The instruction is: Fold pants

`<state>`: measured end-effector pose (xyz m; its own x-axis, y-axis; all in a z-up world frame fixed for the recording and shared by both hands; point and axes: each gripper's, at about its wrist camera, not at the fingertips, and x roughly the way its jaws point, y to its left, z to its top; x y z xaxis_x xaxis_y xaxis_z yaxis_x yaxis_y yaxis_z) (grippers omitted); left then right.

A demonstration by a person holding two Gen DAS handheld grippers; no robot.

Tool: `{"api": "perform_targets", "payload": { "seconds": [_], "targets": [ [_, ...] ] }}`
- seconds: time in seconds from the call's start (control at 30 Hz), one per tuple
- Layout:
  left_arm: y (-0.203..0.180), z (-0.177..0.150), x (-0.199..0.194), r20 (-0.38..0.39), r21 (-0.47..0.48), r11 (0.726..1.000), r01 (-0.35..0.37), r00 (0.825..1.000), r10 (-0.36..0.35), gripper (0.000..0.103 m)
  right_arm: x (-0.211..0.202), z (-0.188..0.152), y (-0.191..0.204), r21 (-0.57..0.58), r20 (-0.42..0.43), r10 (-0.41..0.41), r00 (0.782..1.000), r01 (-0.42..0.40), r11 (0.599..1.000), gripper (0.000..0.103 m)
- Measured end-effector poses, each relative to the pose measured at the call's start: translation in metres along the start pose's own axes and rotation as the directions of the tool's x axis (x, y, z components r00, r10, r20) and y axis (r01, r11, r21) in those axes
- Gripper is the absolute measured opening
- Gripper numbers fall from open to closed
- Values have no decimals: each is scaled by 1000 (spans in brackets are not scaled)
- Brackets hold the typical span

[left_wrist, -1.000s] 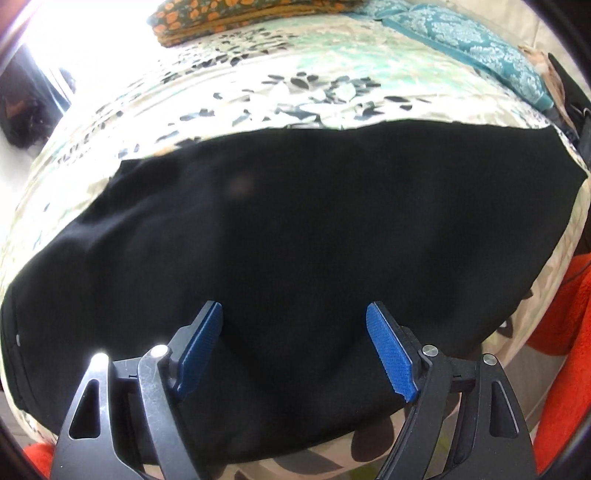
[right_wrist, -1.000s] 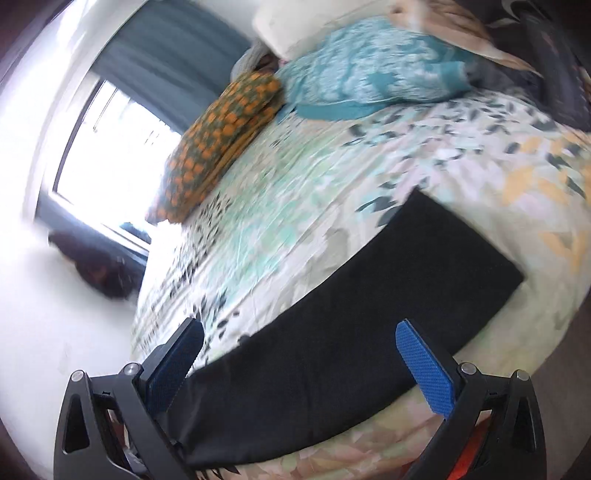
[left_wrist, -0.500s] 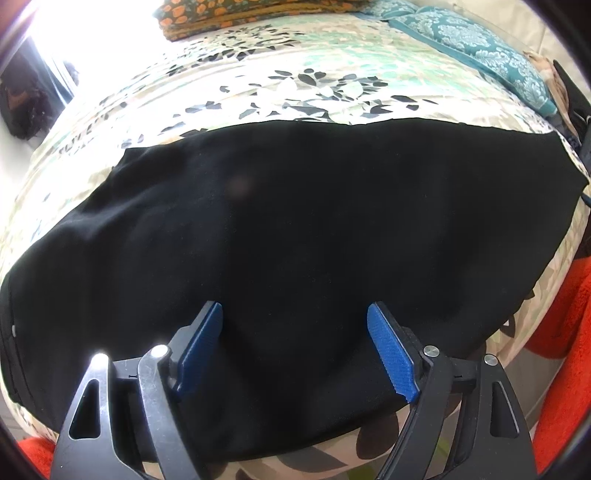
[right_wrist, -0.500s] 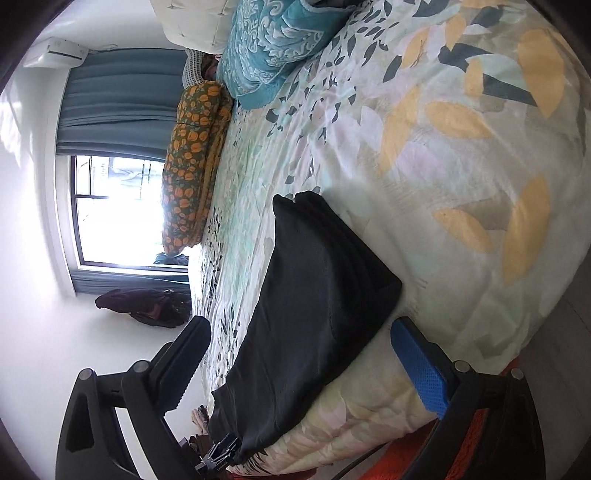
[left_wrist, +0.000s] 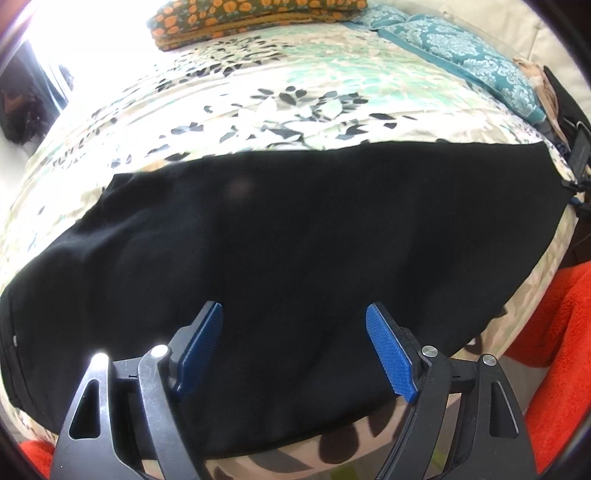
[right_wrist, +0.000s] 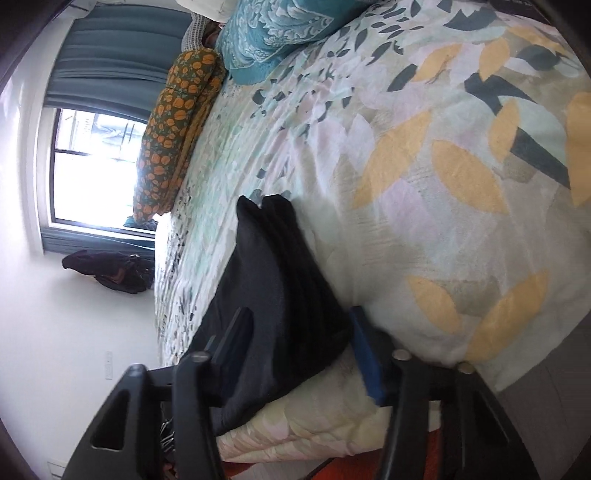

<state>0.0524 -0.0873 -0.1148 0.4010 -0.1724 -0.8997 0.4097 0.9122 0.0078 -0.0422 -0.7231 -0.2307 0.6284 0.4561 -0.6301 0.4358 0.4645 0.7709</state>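
Observation:
Black pants (left_wrist: 295, 240) lie folded lengthwise across the near edge of a bed with a floral cover (left_wrist: 277, 99). My left gripper (left_wrist: 294, 321) is open and hovers over the middle of the pants, near their front edge. In the right wrist view the pants (right_wrist: 273, 280) run away from the camera, and their near end lies between the fingers of my right gripper (right_wrist: 303, 325). The right jaws are open and narrower than before, straddling that end without gripping it.
An orange-patterned pillow (left_wrist: 251, 18) and a teal pillow (left_wrist: 461, 55) lie at the head of the bed. An orange-red cloth (left_wrist: 554, 332) hangs by the bed's near right corner. A window (right_wrist: 92, 166) with dark curtains and a dark bag (right_wrist: 107, 269) are at the far wall.
My right gripper rolled onto its side, moved in to the end of the pants and narrowed its jaws around it. The left gripper drew back slightly and stayed open.

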Motion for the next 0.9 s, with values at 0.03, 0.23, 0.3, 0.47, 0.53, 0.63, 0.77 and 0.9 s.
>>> {"api": "perform_targets", "payload": {
  "seconds": [0.03,0.23,0.3,0.47,0.53,0.63,0.77,0.9],
  "targets": [
    [-7,3,-5,18,6,1000,23,1000,-23,82,-3,-1,-2,4,3,20,1000,-20,1000,28],
    [-51,2,10,-29,88,985,147,989,-145,82,-24,-18,42,-27,94,140,986,-138,990,24],
    [-41,-2,27,-67,29,987,156,986,-154,83,-27,-29,72,-70,91,183,979,-177,982,24],
    [27,5,-4,26,-196,960,198,980,-197,81,-2,-80,167,-195,-6,273,962,-269,943,24],
    [65,3,-22,85,-271,945,182,983,-165,82,26,-109,200,-213,-59,317,946,-323,922,24],
    [120,-14,-40,134,-383,910,158,984,-114,82,85,-156,243,-228,-135,339,931,-362,904,24],
    [168,-51,-47,137,-476,874,98,990,-37,82,176,-228,282,-253,-223,286,932,-339,906,24],
    [193,-70,-46,135,-557,821,121,989,-55,82,248,-309,310,-401,-306,143,941,-264,877,24]
  ]
}}
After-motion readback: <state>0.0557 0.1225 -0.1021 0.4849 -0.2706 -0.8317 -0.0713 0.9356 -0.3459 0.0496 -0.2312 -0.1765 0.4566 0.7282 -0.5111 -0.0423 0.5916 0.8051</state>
